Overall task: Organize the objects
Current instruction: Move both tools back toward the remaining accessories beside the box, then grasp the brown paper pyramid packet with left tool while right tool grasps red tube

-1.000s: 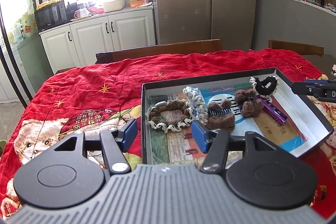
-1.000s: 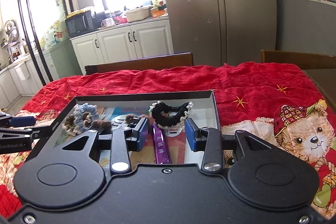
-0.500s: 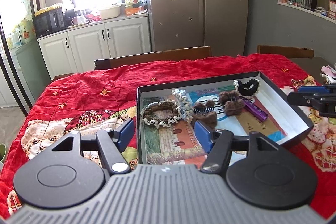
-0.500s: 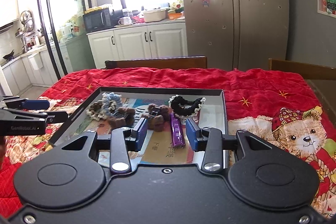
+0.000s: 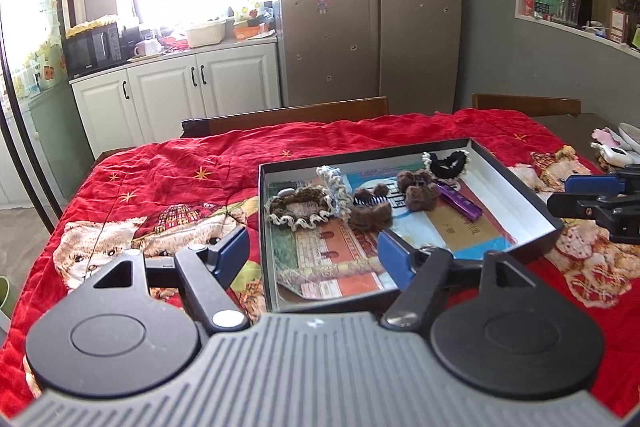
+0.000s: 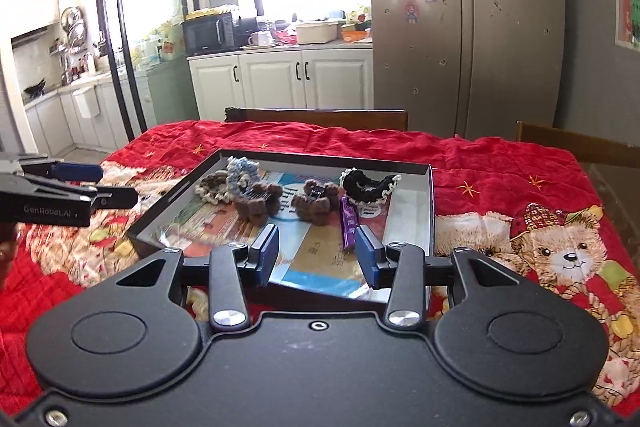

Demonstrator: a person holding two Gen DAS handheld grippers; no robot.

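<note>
Both claws have drawn back from the black tray [image 5: 516,187] since a second ago, so more of the red bear-print cloth [image 5: 168,179] on the surface shows. The left claw [image 5: 312,255] has just been opening and stands wide, nothing between its blue pads; the right claw [image 6: 316,255] sits narrower, also empty. The hair ties stay in the tray: a brown scrunchie [image 5: 298,205], a black one [image 6: 366,185], a purple clip [image 6: 347,223]. The left claw's side reads "GenRobot.AI" [image 6: 50,211].
</note>
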